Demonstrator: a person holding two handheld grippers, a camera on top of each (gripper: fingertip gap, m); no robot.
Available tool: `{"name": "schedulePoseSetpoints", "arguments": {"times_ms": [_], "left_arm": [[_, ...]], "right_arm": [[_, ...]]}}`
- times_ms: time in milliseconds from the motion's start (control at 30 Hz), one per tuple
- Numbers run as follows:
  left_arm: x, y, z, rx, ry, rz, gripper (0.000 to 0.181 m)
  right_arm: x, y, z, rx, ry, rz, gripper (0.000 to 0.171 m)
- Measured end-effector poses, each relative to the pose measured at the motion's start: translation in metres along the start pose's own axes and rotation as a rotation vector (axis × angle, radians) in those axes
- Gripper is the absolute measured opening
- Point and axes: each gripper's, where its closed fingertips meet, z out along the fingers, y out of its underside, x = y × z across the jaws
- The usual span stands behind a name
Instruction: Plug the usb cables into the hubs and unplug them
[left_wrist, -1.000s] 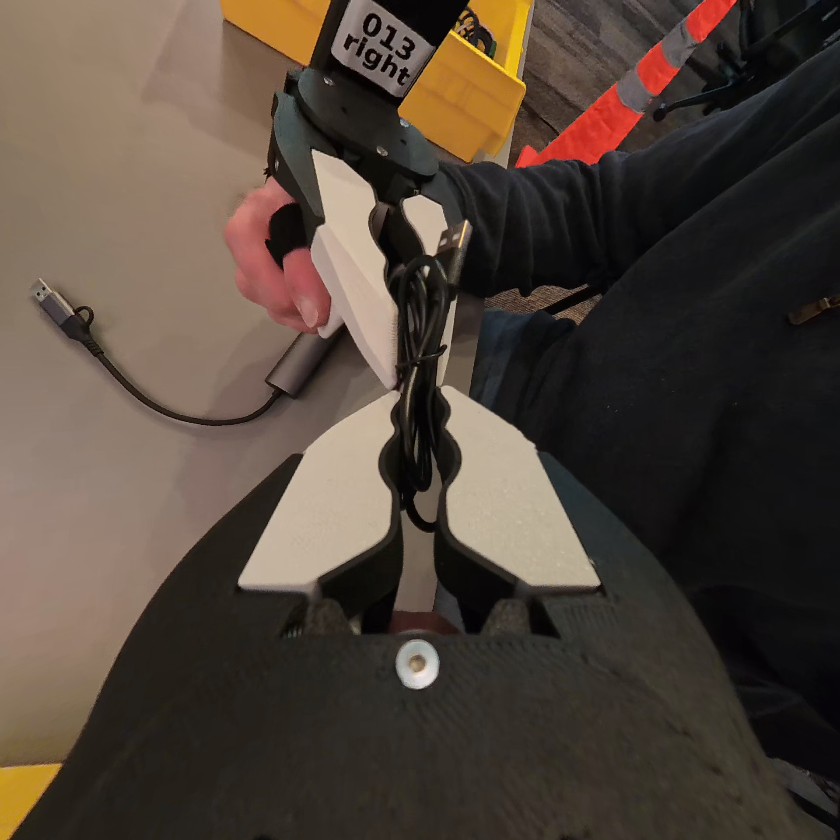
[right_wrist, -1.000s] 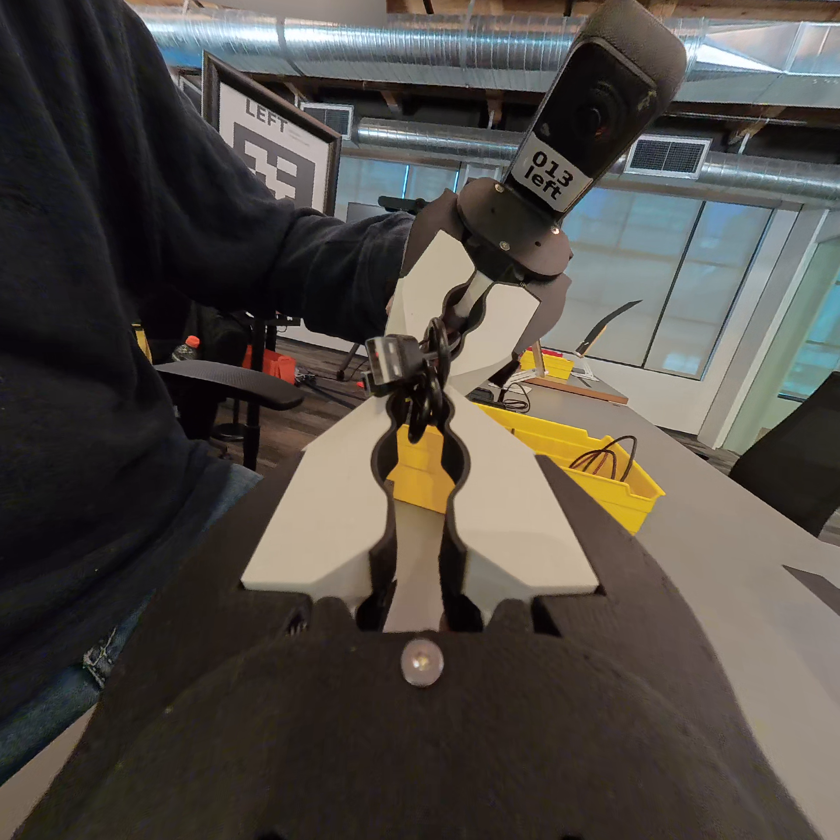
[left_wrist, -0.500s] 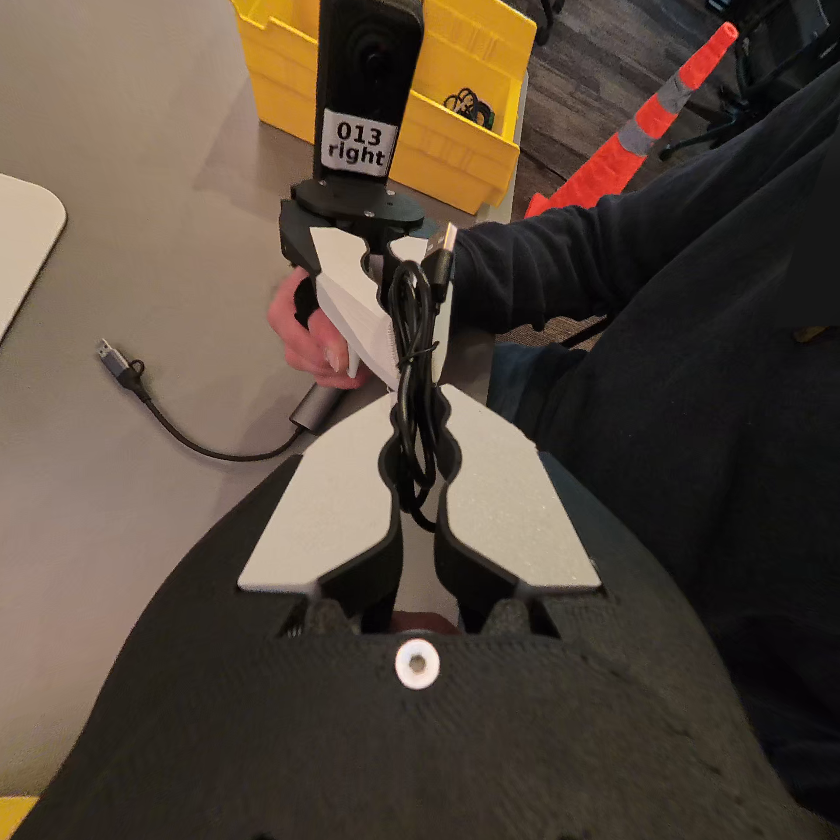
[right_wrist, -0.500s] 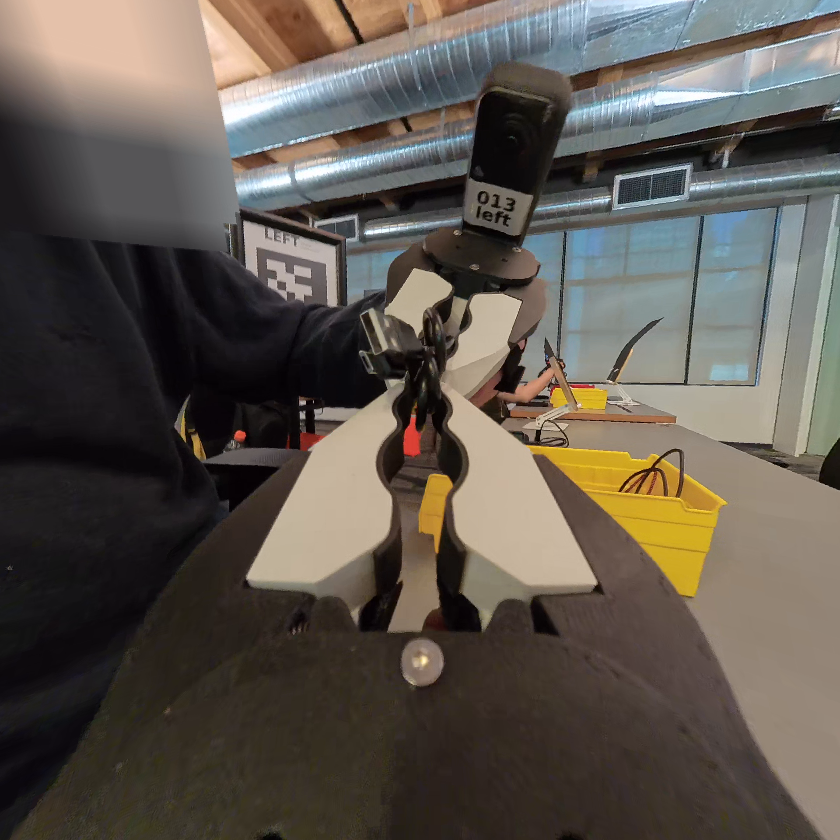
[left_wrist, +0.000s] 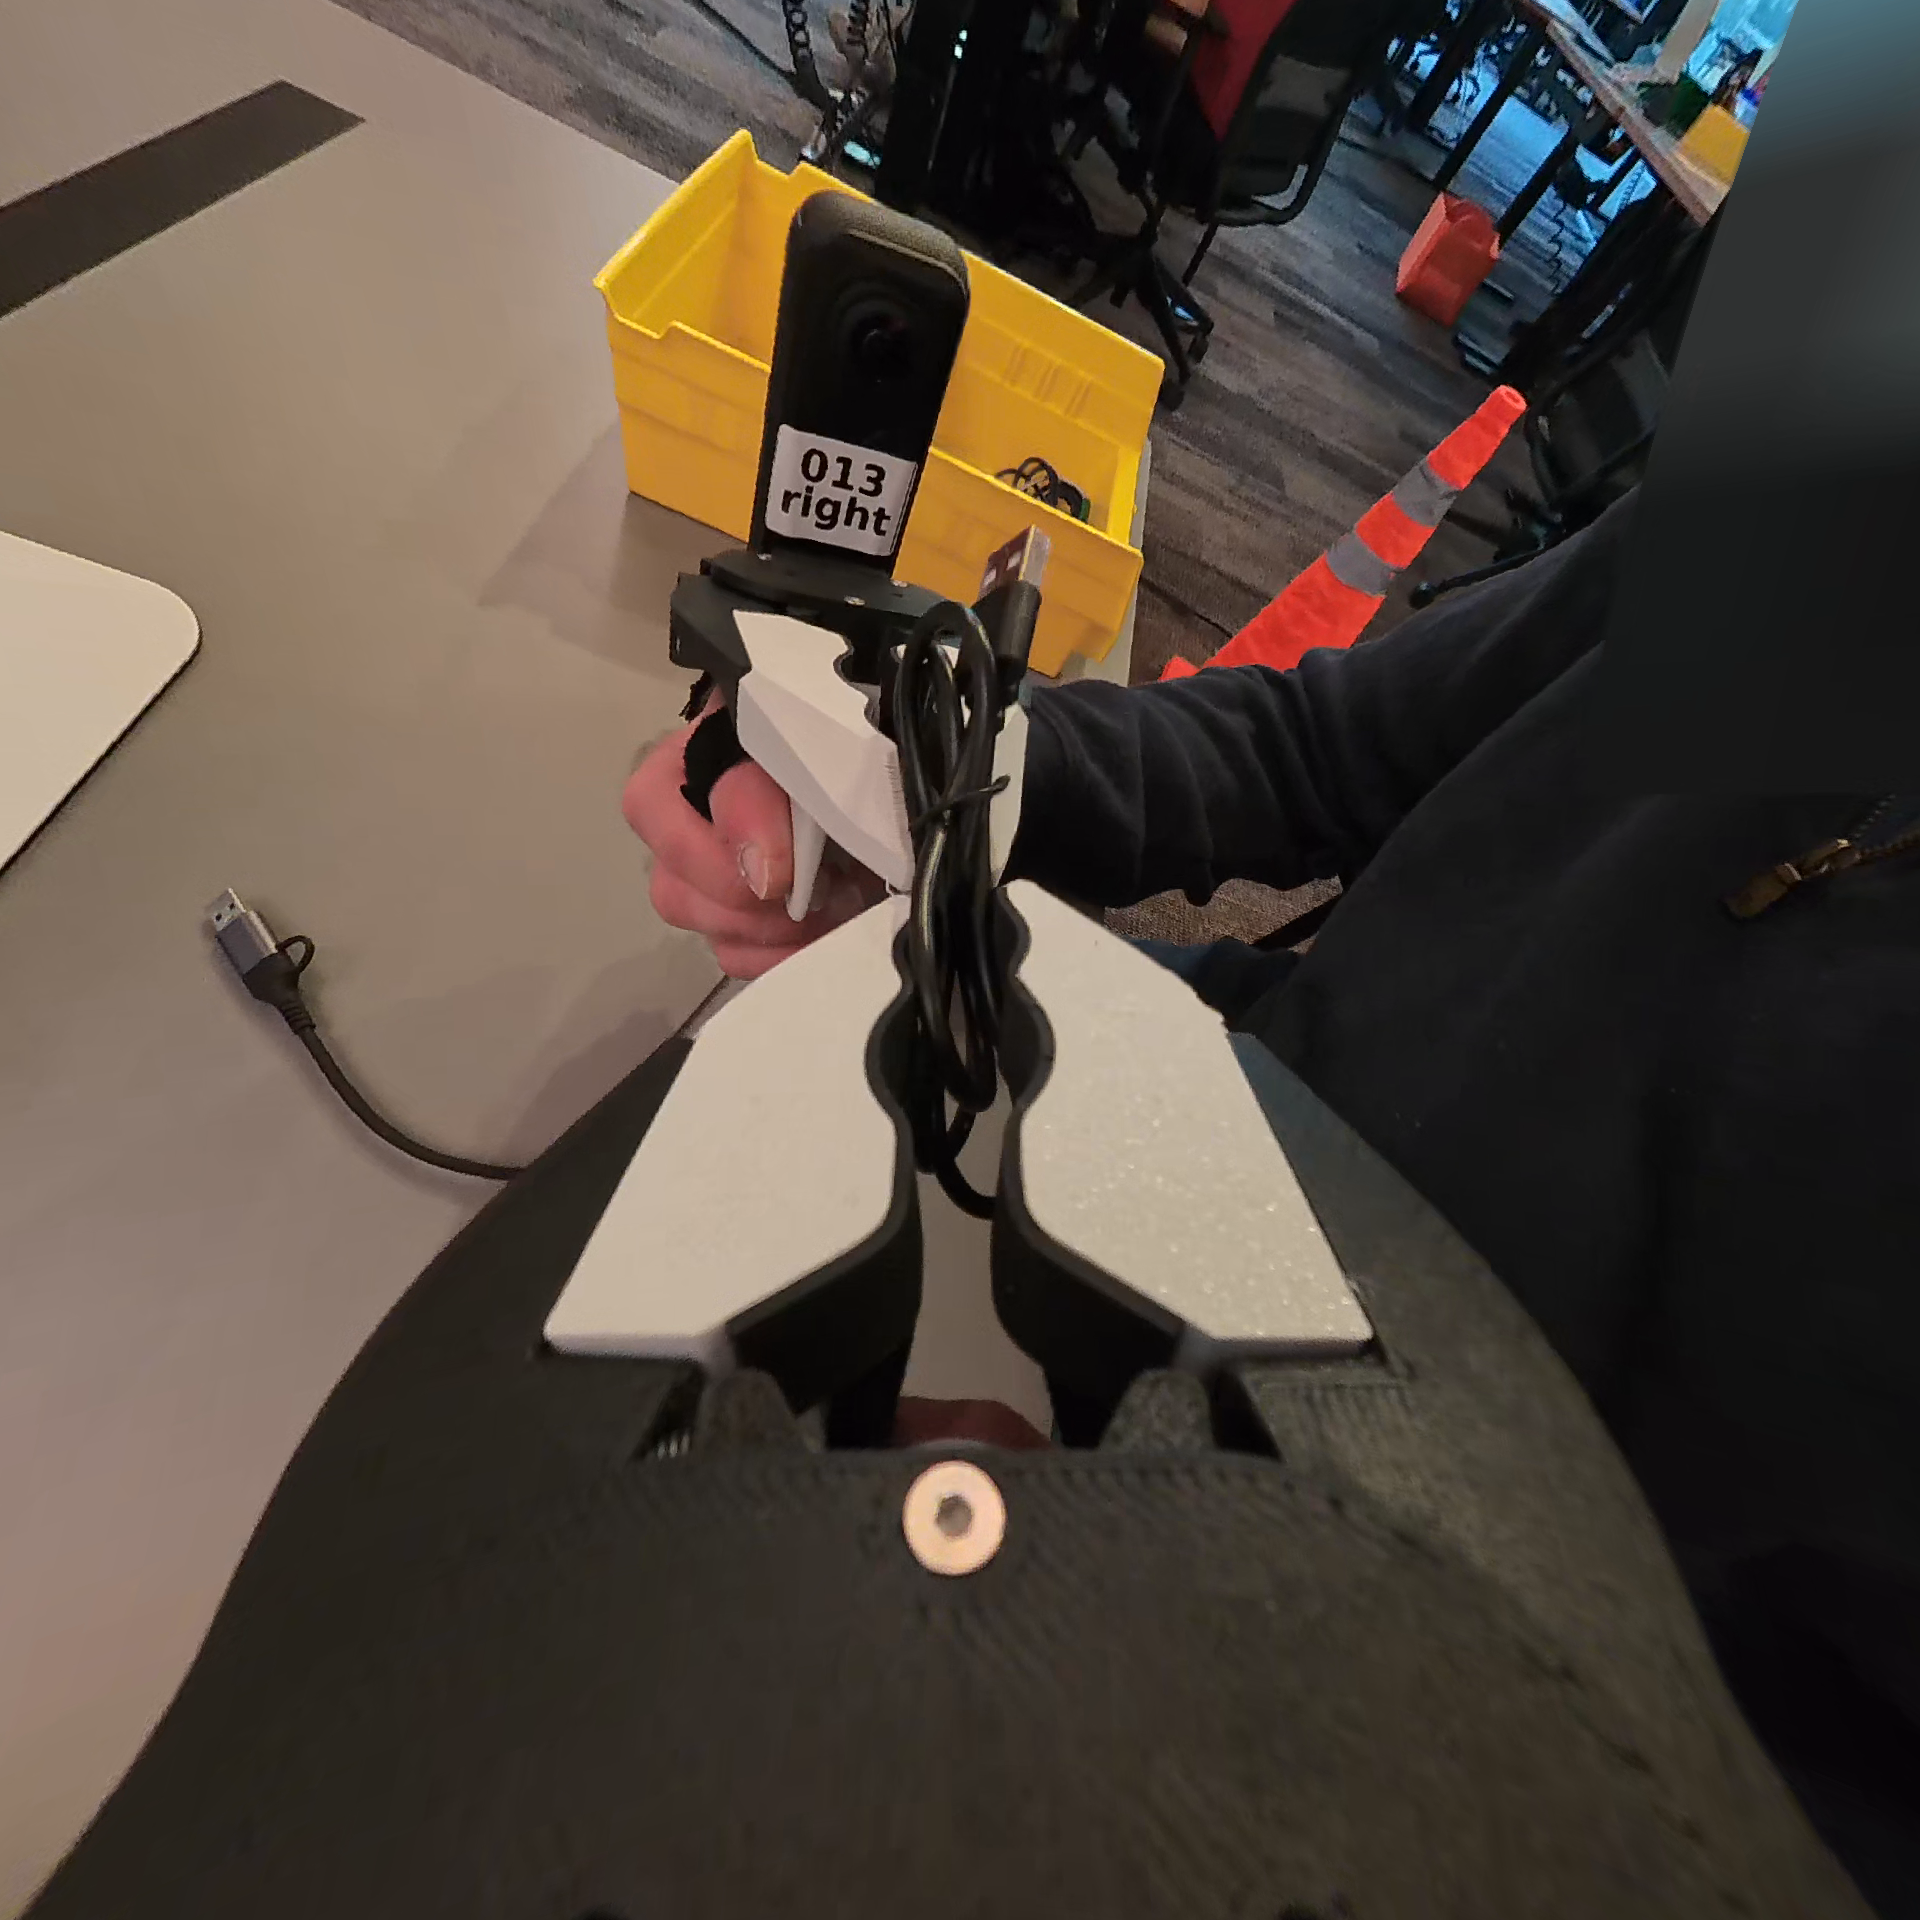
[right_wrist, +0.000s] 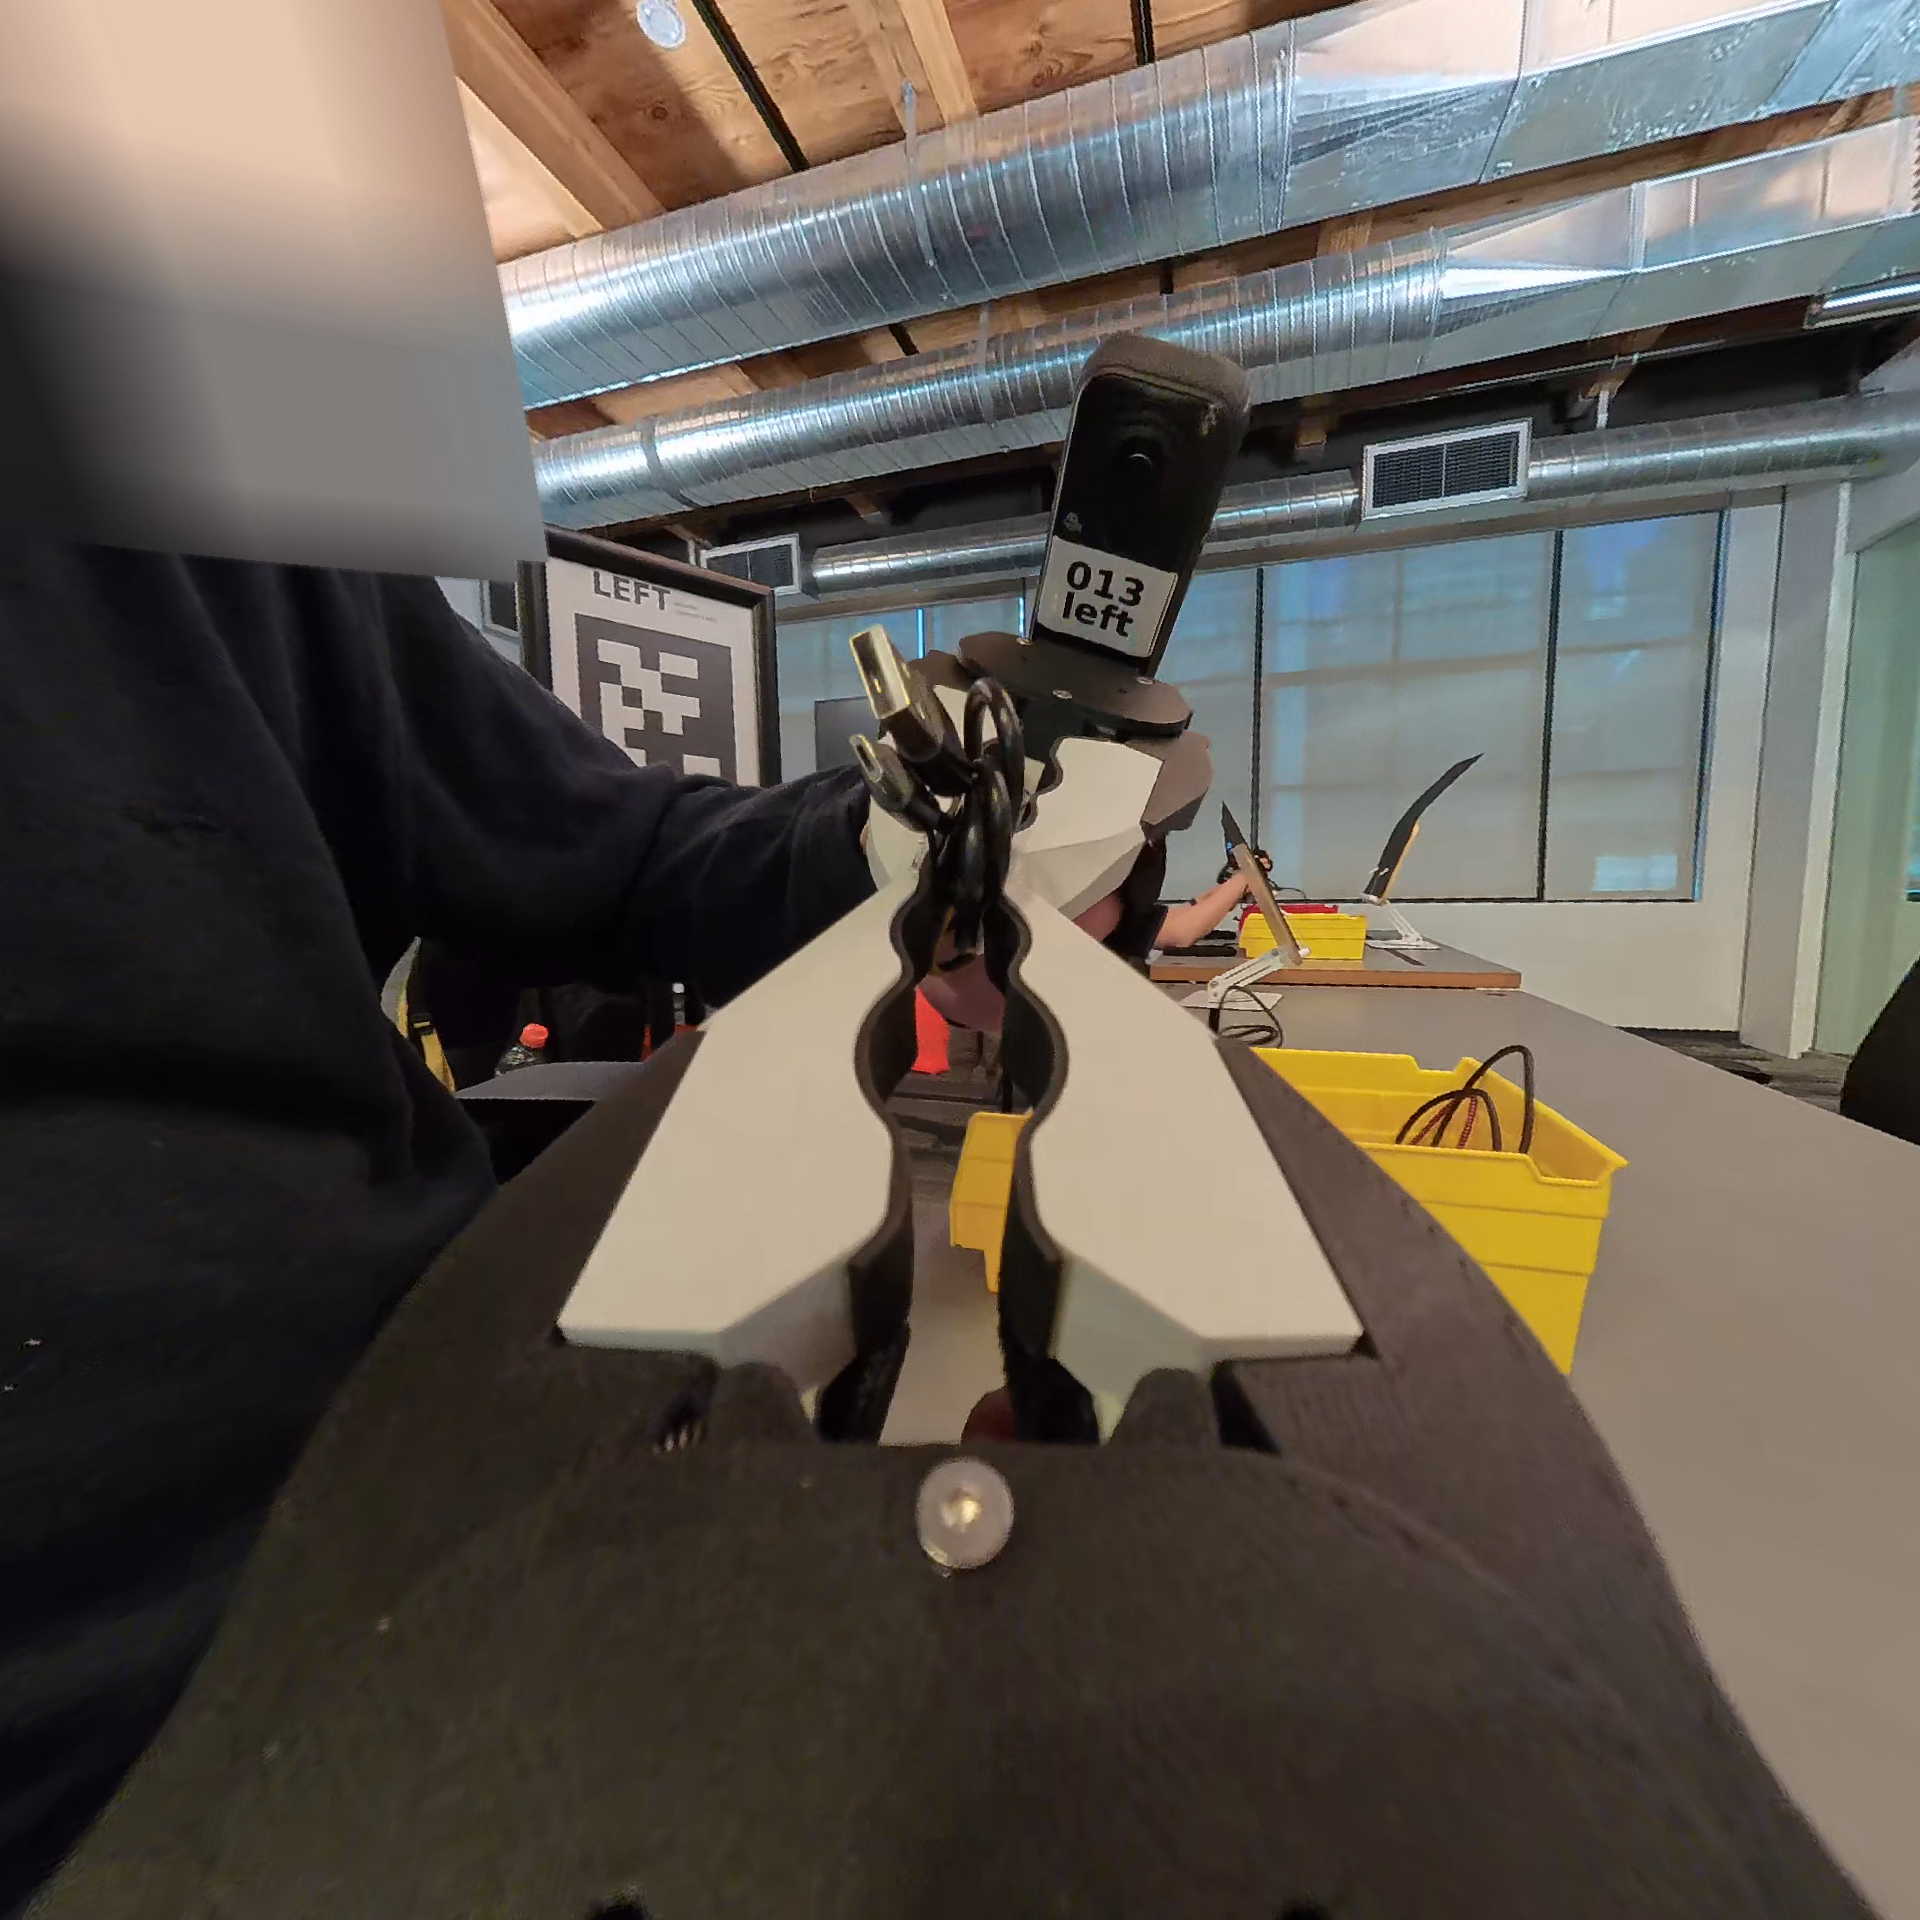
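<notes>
Above grey table (left_wrist: 312, 520): coiled cable (left_wrist: 951, 862) pinched between both tools.

You're working in an open-plan industrial office or lab: bare silver ventilation ducts (right_wrist: 1039, 239) under wooden ceiling beams (right_wrist: 582, 114) at twelve o'clock, tall windows (right_wrist: 1455, 717) beyond, yellow plastic parts bins (right_wrist: 1496, 1205) on grey worktables (left_wrist: 343, 499), an orange traffic cone (left_wrist: 1382, 540) at two o'clock.

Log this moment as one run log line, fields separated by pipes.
left gripper: shut on coiled black USB cable | right gripper: shut on same cable | cable: mid-air, tied | hub cable: on table, unplugged
</notes>
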Motion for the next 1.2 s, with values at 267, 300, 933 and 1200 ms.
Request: {"name": "schedulePoseSetpoints", "arguments": {"times_ms": [267, 300, 933, 1200], "left_arm": [[0.012, -0.01, 0.003, 0.123, 0.082, 0.017, 0.009], [0.013, -0.011, 0.004, 0.138, 0.099, 0.01, 0.009], [0.019, -0.027, 0.003, 0.321, 0.127, 0.039, 0.009], [0.0, -0.028, -0.003, 0.303, -0.042, 0.074, 0.009]], "right_arm": [[-0.01, -0.012, -0.002, 0.091, -0.074, 0.071, 0.005], [-0.011, -0.013, -0.002, 0.099, -0.083, 0.075, 0.005], [-0.013, -0.027, 0.0, 0.104, 0.003, -0.092, 0.004], [0.005, -0.023, 0.001, -0.117, 0.217, -0.325, 0.002]]}}
